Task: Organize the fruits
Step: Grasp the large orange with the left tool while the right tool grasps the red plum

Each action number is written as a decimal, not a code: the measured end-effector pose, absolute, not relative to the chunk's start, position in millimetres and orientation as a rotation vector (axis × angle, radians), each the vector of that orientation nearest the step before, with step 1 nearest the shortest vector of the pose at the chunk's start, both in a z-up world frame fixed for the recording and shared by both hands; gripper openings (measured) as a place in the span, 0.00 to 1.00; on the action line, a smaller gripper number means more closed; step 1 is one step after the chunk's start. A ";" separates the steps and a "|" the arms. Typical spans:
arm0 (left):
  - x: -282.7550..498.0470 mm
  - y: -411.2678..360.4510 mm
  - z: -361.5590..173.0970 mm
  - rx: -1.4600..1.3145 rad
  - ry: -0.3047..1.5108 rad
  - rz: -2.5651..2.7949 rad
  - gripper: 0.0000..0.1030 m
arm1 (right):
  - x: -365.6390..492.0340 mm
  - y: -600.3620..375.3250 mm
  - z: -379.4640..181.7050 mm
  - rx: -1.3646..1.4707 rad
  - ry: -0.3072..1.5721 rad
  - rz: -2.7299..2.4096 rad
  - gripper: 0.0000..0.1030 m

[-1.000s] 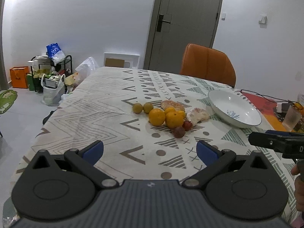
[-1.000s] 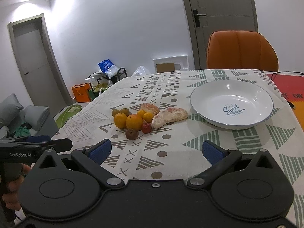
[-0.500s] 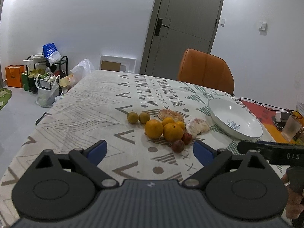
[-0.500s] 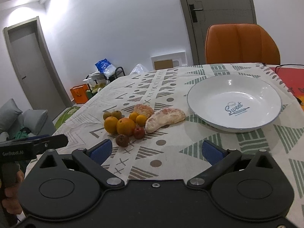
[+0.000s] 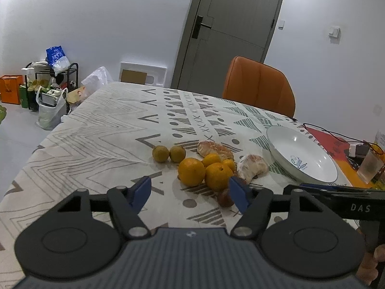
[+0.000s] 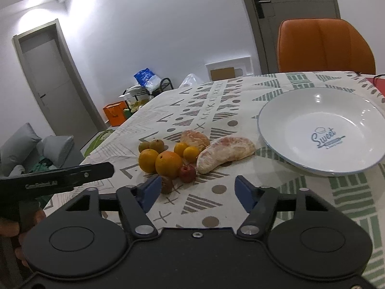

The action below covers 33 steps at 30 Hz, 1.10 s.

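In the left wrist view, the left tool (image 5: 190, 191) is seen low in the frame, its blue pads apart and closing, with nothing pressed between them. Just beyond the pads, at centre frame, a cluster of fruits (image 5: 204, 166) is laid on the patterned counter (image 5: 96, 139): oranges, two small greenish fruits at the cluster's left, two small dark red fruits at its lower right, and two peeled pomelo pieces (image 5: 252, 167). At the right, a white plate (image 5: 300, 154) printed with blue lettering is seen apart from the cluster, with no fruit in it.

In the right wrist view, the right tool (image 6: 198, 191) is seen in the lower half, its pads likewise apart and closing on nothing. The fruits (image 6: 168, 159) are grouped left of centre, the nearest dark fruit partly covered by the left pad. The plate (image 6: 269, 130) fills the right side, holding nothing, with one pomelo piece (image 6: 226, 153) lying close beside its rim. The left tool's body is visible at the left edge, gripped by a hand (image 6: 14, 226).
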<state>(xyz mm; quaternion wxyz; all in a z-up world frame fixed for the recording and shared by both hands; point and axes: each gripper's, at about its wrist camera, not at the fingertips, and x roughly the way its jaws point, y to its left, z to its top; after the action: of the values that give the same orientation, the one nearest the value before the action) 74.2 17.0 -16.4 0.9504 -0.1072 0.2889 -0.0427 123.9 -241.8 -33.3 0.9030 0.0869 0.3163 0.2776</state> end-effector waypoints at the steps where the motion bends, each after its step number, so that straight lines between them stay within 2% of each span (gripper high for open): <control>1: 76.9 16.4 -17.3 -0.217 0.589 -0.090 0.65 | 125.8 -240.2 -34.2 0.180 0.658 0.581 0.58; 11: 102.5 15.8 -27.4 -0.224 0.612 -0.107 0.59 | 144.0 -229.7 -43.0 0.187 0.702 0.611 0.40; 23: 129.1 20.4 -42.1 -0.243 0.649 -0.121 0.47 | 163.0 -214.1 -51.9 0.181 0.735 0.628 0.33; 33: 143.7 24.3 -49.5 -0.268 0.679 -0.153 0.47 | 172.6 -201.3 -56.1 0.164 0.751 0.649 0.30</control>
<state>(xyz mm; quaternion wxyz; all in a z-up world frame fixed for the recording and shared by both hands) 143.7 24.3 -49.5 0.9313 -0.1310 0.3316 -0.0746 172.6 -201.3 -56.1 0.8762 0.0787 0.3598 0.3109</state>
